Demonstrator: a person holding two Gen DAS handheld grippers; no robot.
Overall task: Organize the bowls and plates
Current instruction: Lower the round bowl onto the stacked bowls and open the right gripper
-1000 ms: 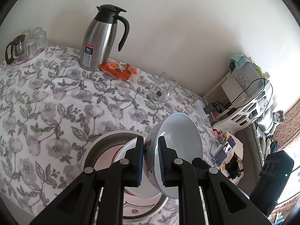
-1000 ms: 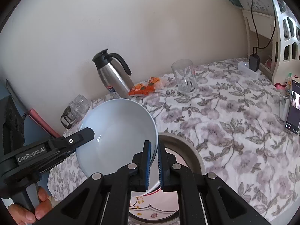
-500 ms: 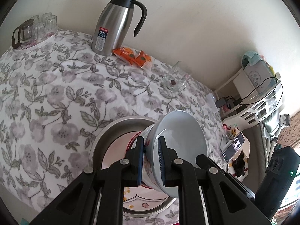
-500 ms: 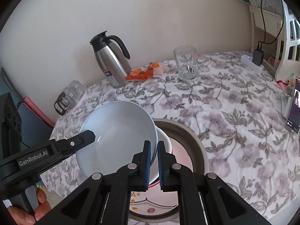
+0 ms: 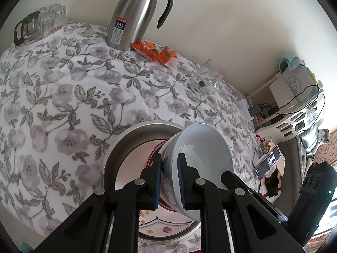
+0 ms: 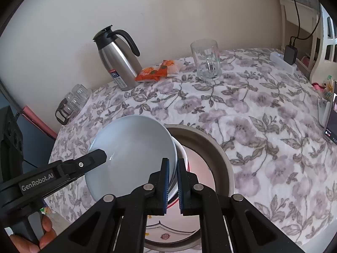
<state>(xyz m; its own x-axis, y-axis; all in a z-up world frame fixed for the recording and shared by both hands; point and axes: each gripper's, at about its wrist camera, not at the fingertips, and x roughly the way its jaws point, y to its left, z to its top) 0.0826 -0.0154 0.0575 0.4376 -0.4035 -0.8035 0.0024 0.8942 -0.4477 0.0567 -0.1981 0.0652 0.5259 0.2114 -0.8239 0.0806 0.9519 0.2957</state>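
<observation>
Over the floral bench, both grippers—left, right—stay clamped on the bowl, now lower over the basin—nearly placed.

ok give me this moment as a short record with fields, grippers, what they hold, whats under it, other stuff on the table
left gripper: shut on the rim of the pale blue bowl
right gripper: shut on the opposite rim of the same bowl
bowl pose: tilted, held above the metal basin
in basin: patterned plate
table: floral cloth
also there: steel thermos, orange snack packets, glass mug
</observation>
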